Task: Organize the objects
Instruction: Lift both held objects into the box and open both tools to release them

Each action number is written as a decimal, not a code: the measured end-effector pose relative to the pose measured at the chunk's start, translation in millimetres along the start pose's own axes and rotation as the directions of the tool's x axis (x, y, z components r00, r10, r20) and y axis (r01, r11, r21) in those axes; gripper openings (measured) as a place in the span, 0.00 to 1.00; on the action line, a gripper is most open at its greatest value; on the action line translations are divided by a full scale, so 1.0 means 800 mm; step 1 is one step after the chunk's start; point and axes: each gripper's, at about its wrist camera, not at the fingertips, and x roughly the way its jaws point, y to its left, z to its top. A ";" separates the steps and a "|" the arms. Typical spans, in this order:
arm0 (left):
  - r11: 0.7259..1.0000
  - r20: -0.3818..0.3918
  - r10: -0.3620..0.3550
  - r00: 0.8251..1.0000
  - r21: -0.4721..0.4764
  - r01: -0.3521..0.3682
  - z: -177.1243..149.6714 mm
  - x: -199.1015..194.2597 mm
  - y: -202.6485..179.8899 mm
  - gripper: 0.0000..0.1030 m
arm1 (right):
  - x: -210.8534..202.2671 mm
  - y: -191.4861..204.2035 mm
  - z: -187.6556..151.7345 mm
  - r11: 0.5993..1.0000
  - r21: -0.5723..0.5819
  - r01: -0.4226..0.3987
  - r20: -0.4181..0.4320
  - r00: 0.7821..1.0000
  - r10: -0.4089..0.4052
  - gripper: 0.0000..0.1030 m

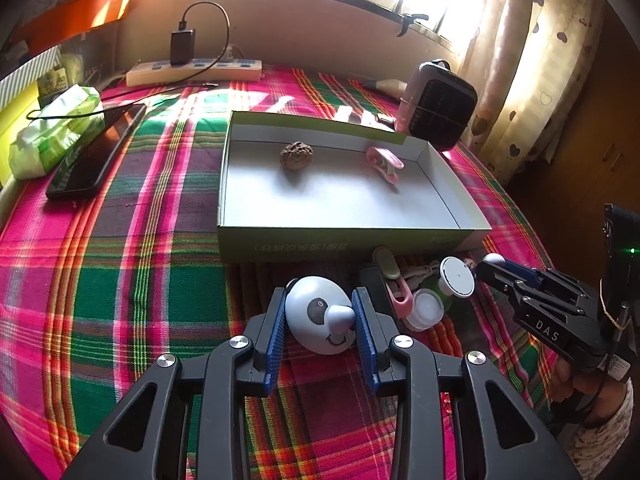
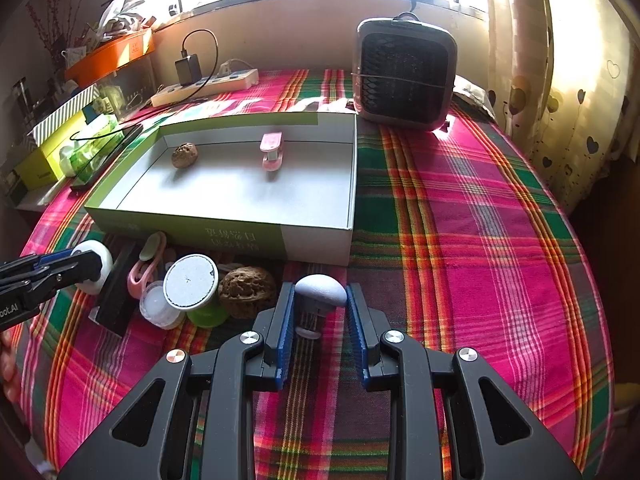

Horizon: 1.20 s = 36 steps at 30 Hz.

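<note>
My left gripper is shut on a white egg-shaped toy with a painted face, just above the plaid cloth. In the right wrist view my right gripper is shut on a pale mushroom-shaped piece. Both hover in front of a shallow green-and-white box that holds a walnut and a pink clip. Between the grippers lies a cluster: a second walnut, a green spool with a white top, a small white jar, a pink clip and a black block.
A small heater stands behind the box at the right. A power strip with a charger lies along the back wall. A phone and a tissue pack lie left of the box. Curtains hang at the right.
</note>
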 end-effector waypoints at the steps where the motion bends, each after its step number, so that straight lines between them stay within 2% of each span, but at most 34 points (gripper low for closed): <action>1: 1.000 0.003 0.002 1.000 0.003 -0.002 0.001 -0.001 -0.001 0.29 | 0.000 0.000 0.001 1.000 0.000 -0.001 0.002 1.000 0.001 0.26; 17: 0.999 0.046 -0.020 0.999 0.039 0.019 0.047 -0.004 -0.012 0.29 | -0.013 0.002 0.036 1.000 -0.014 -0.007 0.051 0.999 0.008 0.26; 36: 0.996 0.019 -0.046 0.999 0.080 0.044 0.107 0.048 -0.031 0.29 | 0.021 0.009 0.102 0.998 -0.066 -0.015 0.066 0.998 0.019 0.26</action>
